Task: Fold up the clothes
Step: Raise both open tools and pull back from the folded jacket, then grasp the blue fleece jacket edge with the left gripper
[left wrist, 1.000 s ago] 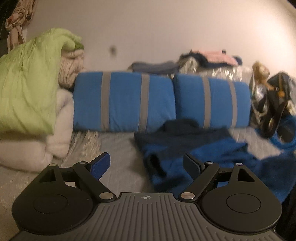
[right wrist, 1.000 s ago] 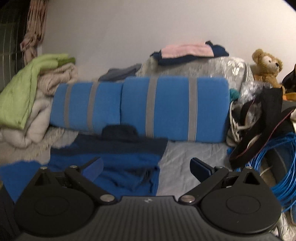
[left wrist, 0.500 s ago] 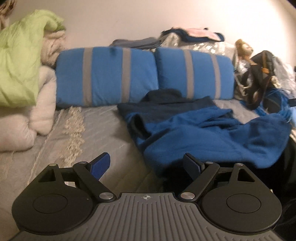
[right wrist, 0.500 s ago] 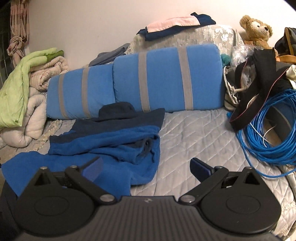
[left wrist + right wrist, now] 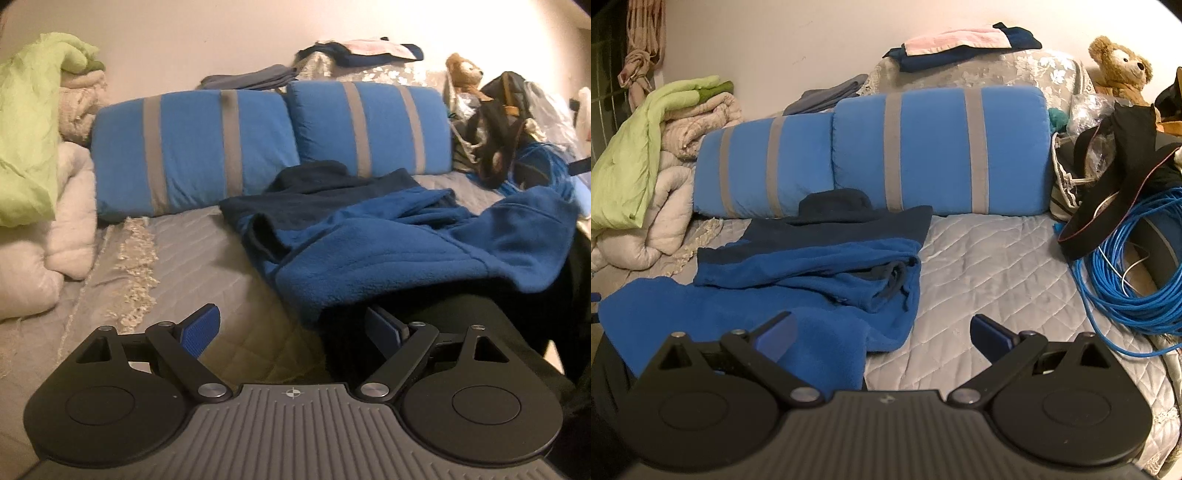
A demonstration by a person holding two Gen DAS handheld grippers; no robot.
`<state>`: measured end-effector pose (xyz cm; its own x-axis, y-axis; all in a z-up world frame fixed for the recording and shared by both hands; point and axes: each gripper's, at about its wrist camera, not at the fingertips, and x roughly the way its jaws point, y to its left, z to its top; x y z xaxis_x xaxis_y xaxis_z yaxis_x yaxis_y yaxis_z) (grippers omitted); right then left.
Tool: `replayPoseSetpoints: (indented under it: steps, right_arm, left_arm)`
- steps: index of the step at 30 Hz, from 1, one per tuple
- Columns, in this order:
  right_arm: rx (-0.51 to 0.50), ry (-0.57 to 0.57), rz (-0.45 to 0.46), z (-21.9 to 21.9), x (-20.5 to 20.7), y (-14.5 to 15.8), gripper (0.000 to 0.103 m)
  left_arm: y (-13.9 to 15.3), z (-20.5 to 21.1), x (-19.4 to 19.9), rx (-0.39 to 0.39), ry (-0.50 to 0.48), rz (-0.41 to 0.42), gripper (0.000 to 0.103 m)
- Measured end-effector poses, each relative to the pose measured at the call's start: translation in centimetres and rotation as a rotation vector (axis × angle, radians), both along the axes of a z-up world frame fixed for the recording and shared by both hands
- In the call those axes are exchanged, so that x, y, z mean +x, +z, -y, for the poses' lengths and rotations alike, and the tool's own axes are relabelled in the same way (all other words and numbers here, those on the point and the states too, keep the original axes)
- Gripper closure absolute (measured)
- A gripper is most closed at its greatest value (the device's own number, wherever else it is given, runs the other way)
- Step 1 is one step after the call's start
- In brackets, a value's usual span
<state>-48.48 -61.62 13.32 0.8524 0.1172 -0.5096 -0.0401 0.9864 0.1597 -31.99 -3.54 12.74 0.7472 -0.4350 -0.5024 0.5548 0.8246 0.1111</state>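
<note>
A crumpled blue fleece garment [image 5: 388, 243] with a dark navy top part lies on the grey quilted bed [image 5: 192, 258]; its near hem drapes over the bed's front edge. My left gripper [image 5: 295, 326] is open, low at the front edge, with the hem's left corner just ahead of its right finger. In the right wrist view the same garment [image 5: 798, 280] spreads to the left. My right gripper [image 5: 882, 334] is open too, its left finger over the fleece, its right finger over bare quilt [image 5: 997, 269]. Neither holds anything.
Two blue pillows with grey stripes [image 5: 258, 144] line the back. Folded clothes [image 5: 960, 44] sit on a covered pile behind them. A green and cream bedding heap [image 5: 33, 155] fills the left. Coiled blue cable [image 5: 1126, 284], a black bag [image 5: 1115, 173] and a teddy bear [image 5: 1123, 70] crowd the right.
Both views have dropped and tipped down towards the bed, so the fleece garment and quilt now sit closer to the fingers. Both grippers have kept the same wide opening.
</note>
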Motion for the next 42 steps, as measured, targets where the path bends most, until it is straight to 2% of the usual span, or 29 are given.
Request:
replayPoseSetpoints:
  steps: [5,9,13,20,23,28,31,34,36,40,42]
  right_arm:
    - [-0.001,0.017,0.010,-0.3,-0.4,-0.1,0.000]
    - [-0.012,0.037,0.020,-0.6,-0.9,-0.2,0.000]
    - [-0.012,0.056,0.021,-0.7,-1.6,-0.6,0.000]
    - [-0.075,0.133,-0.006,-1.7,-2.7,-1.1,0.000]
    - [-0.156,0.185,-0.019,-2.8,-3.1,-1.4,0.000]
    - [-0.390,0.235,-0.029,-5.9,-3.1,-3.2,0.000]
    - [-0.432,0.176,0.001,-6.4,-2.8,-4.0,0.000]
    - [-0.352,0.112,0.046,-5.5,-2.8,-3.6,0.000]
    - [-0.354,0.070,0.074,-5.3,-2.8,-3.4,0.000]
    - [-0.414,0.017,0.112,-5.8,-2.7,-3.4,0.000]
    - [-0.480,-0.016,0.117,-6.3,-2.5,-3.5,0.000]
  left_arm:
    - [0.5,-0.5,0.6,-0.105,0.054,0.012,0.016]
    - [0.9,-0.8,1.7,-0.167,0.080,-0.024,0.017]
    - [0.9,-0.6,2.8,-0.148,0.152,-0.043,0.017]
    - [1.1,-0.3,3.3,-0.116,0.166,-0.025,0.017]
    - [1.1,-0.2,3.5,-0.118,0.165,-0.029,0.017]
    - [1.1,-0.3,3.7,-0.126,0.167,-0.037,0.017]
    - [1.1,-0.3,3.7,-0.125,0.167,-0.039,0.017]
    - [1.1,-0.4,3.7,-0.123,0.167,-0.040,0.017]
    - [1.2,-0.4,3.8,-0.121,0.168,-0.038,0.017]
    - [1.1,-0.4,3.8,-0.123,0.170,-0.036,0.017]
    - [1.0,-0.3,3.9,-0.120,0.175,-0.034,0.017]
